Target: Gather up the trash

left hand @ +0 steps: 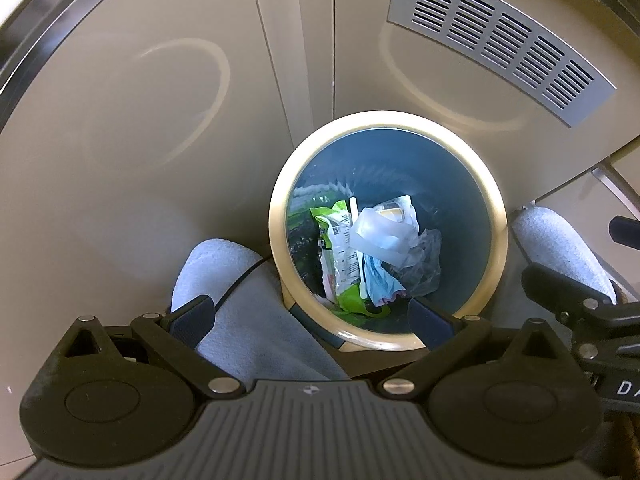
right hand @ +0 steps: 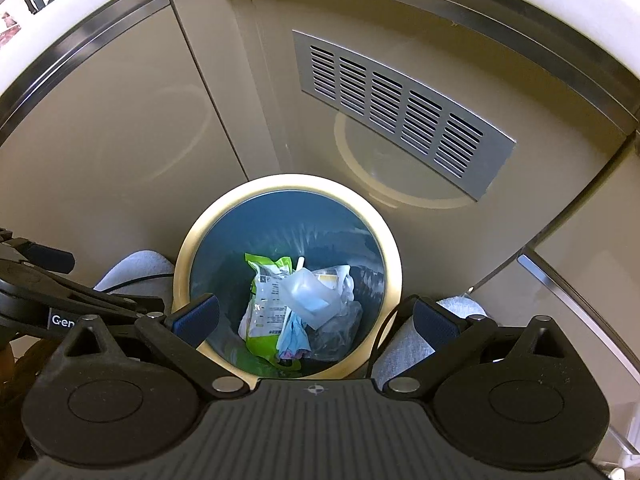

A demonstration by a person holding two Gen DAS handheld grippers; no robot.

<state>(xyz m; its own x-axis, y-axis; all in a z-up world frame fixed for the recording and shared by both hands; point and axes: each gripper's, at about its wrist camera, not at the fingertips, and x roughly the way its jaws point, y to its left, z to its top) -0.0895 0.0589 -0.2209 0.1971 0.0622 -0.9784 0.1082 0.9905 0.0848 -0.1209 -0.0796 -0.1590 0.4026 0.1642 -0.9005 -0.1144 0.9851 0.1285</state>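
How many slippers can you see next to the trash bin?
2. One grey slipper sits left of the trash bin, and the other grey slipper sits right of it. Both claws hang open above, holding nothing.

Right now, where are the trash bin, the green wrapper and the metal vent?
trash bin [left hand: 280,184]: left wrist view, on its cream rim.
green wrapper [right hand: 269,264]: right wrist view, on its upper green end, inside the bin.
metal vent [right hand: 400,108]: right wrist view, on its slotted middle.
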